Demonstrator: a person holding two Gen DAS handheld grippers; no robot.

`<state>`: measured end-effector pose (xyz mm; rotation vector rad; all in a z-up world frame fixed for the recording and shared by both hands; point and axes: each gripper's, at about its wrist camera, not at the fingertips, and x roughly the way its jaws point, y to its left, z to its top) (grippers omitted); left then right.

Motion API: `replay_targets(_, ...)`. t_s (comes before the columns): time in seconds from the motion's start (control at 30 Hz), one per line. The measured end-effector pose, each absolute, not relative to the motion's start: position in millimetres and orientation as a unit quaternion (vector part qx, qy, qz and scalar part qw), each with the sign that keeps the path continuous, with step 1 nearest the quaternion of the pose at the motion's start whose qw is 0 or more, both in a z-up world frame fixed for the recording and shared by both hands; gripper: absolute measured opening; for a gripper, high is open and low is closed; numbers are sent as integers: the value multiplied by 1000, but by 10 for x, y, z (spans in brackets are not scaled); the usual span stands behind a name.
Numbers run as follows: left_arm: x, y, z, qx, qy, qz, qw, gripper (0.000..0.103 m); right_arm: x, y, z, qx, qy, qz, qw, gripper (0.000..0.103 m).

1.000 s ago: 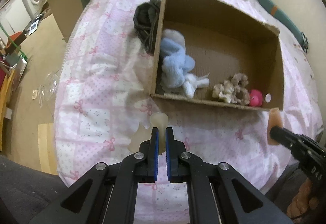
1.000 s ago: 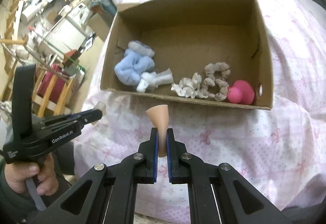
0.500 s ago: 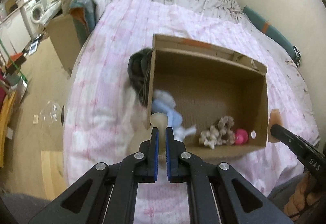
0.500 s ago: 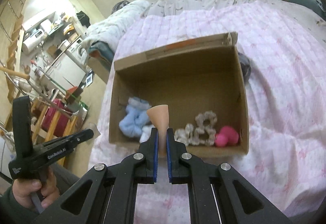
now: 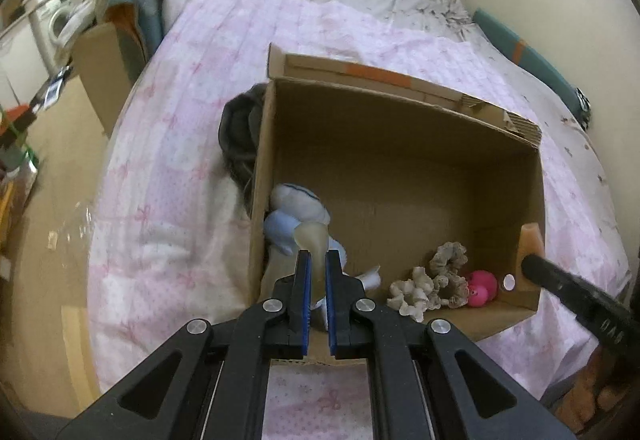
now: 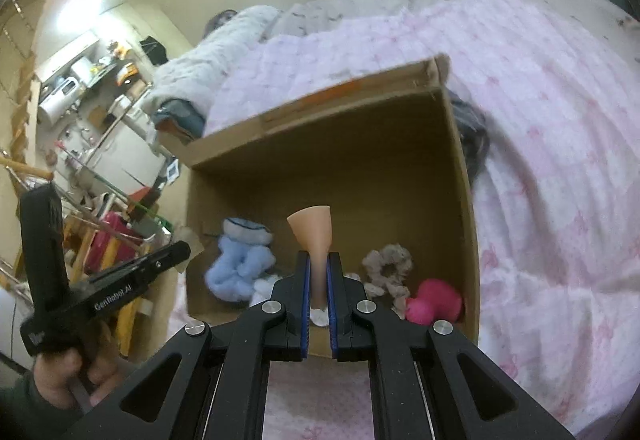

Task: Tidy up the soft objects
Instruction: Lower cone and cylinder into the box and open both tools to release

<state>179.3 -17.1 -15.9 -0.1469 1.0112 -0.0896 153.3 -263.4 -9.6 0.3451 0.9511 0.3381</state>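
An open cardboard box (image 5: 400,128) lies on a pink bedspread; it also shows in the right wrist view (image 6: 320,144). Inside are a blue plush toy (image 5: 296,212), beige scrunchies (image 5: 436,280) and a pink toy (image 5: 482,288). My left gripper (image 5: 315,260) is shut on a pale yellowish soft cone (image 5: 312,236), held above the box's near left corner. My right gripper (image 6: 316,260) is shut on a peach soft cone (image 6: 314,228), held above the box's near side. The peach cone (image 5: 530,240) shows at the box's right wall in the left wrist view.
A dark garment (image 5: 240,132) lies on the bed against the box's left wall. The pink bedspread (image 5: 180,160) surrounds the box. A second cardboard box (image 5: 100,52) and a washing machine (image 5: 52,20) stand on the floor at left. Cluttered shelves (image 6: 80,88) stand beyond the bed.
Both grippers have risen and moved forward over the box, each still holding its cone. The box now sits lower and nearer in both views.
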Motion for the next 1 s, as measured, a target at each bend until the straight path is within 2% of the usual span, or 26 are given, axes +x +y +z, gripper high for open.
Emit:
replay_targets(0.23,1853,-215,-273,-61,494,-42,867,7,1606,-2467,-274,114,483,153,854,9)
replay_targets(0.57,1891,-271,-333,-70,502,-52,860,7,1661,-2430,-417,104,507,145,843,9)
replay_targets(0.9,1905,-255,-354,-71,507,-47,858,22,1655,-2423,-437,105,514,146,839,9)
replay_targets(0.93,1906,-256,-351,-73,507,-50,857,26,1659,-2424,-431,105,514,145,839,9)
replay_targets(1.0,1898,-267,-334,-76,505,-55,858,45,1658,-2424,-427,105,514,145,839,9)
